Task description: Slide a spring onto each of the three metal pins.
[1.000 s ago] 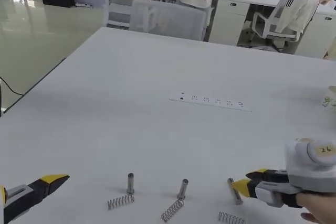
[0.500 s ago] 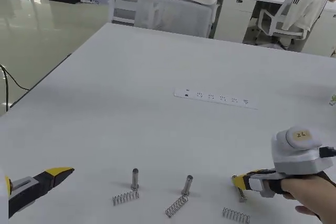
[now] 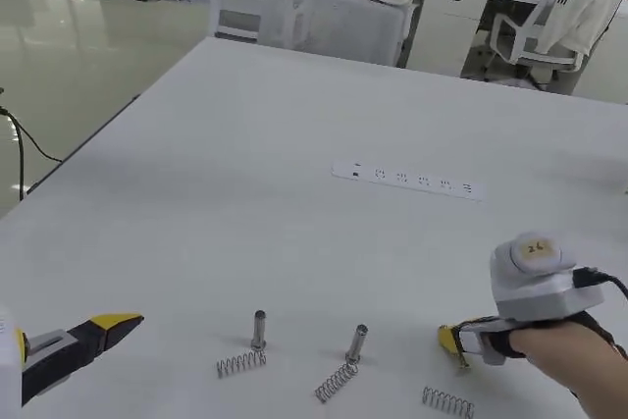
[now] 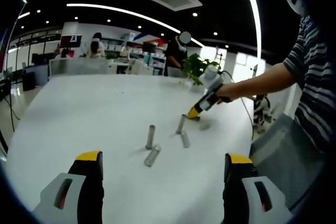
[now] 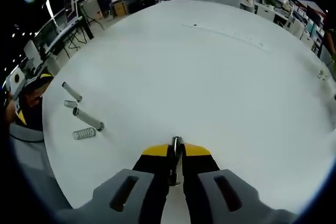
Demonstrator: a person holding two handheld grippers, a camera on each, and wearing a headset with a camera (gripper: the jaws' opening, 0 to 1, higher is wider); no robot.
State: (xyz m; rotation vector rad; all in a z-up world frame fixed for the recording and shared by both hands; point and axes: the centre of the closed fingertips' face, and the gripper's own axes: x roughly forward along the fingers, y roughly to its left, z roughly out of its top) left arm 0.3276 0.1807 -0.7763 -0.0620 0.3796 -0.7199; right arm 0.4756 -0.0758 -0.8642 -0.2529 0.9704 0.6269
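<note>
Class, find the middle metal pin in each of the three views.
Head view: middle pin stands bottom centre.
Left gripper view: middle pin just right of centre.
Right gripper view: middle pin at the left, mid-height.
Landmark: the left pin, its neighbour in every view.

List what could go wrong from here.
1. The right gripper is shut on the right pin at its jaw tips; the thin pin could slip or tilt.
2. The middle pin and left pin stand free; the open left gripper could knock them over.
3. The springs lie loose on the table and might roll if nudged.
</note>
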